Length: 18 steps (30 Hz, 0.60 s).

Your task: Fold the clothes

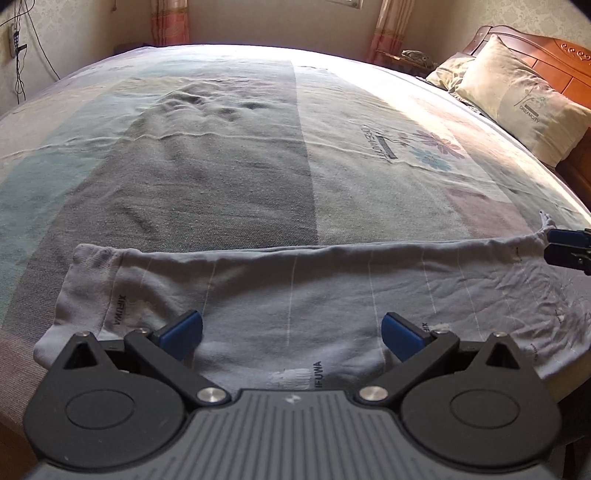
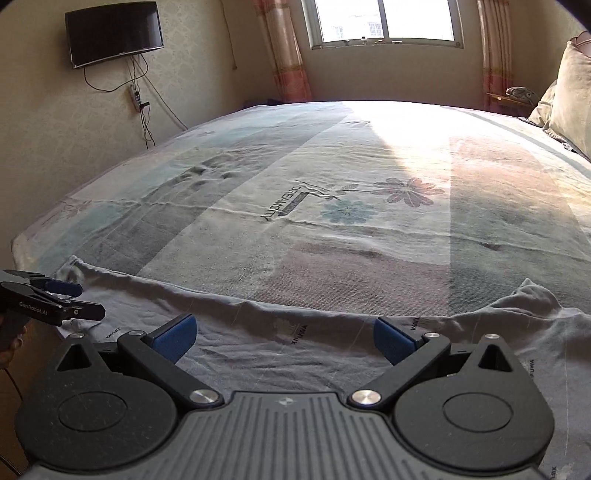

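A grey garment [image 1: 295,295] with thin white lines and small printed logos lies flat in a long band along the near edge of the bed. My left gripper [image 1: 291,334] hovers open just above its left half, blue pads wide apart and holding nothing. In the right wrist view the same garment [image 2: 295,354] spreads below my right gripper [image 2: 284,338], which is also open and empty. The right gripper [image 1: 554,245] shows at the garment's far right corner. The left gripper [image 2: 90,300] shows over the left end.
The bed sheet [image 2: 332,206] with flower print stretches away behind the garment. Pillows [image 1: 517,96] lean on a wooden headboard [image 1: 554,62] at the right. A wall TV [image 2: 114,33], cables and a window [image 2: 384,22] with curtains are beyond the bed.
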Tool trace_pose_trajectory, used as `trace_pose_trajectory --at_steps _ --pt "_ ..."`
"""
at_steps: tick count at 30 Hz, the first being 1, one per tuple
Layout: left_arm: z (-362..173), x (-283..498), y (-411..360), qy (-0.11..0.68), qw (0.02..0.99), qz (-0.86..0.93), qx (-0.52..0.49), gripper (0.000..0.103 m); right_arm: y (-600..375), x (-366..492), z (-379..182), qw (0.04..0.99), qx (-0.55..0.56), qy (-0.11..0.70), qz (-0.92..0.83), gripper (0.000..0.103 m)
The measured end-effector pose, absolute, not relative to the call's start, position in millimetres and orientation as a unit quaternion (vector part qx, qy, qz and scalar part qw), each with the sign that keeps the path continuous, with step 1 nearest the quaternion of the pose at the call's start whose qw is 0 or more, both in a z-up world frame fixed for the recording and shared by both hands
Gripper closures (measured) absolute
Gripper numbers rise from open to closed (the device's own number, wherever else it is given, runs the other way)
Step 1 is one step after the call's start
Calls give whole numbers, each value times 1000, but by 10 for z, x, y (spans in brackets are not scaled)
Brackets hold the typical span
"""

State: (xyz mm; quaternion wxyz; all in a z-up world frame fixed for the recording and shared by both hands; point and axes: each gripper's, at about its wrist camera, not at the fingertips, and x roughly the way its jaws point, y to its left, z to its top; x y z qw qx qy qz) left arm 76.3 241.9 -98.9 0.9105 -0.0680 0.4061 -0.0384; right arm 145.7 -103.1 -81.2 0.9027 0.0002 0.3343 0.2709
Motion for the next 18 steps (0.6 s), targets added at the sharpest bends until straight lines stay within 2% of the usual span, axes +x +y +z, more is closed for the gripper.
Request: trace_pose_trajectory --at_steps 4,6,13,18 --pt "-992 716 2516 394 912 -51 -100 1 -804 1749 -1051 891 -9 370 262 0" --pt "-996 703 2550 388 913 -55 -112 1 -746 1754 -1065 900 -27 345 266 0" --pt "-924 686 2548 374 919 -52 -109 1 -574 1627 -907 891 -17 362 274 0" --pt "-1017 777 2628 367 918 -48 -139 1 -282 1626 -1078 882 -60 363 294 0"
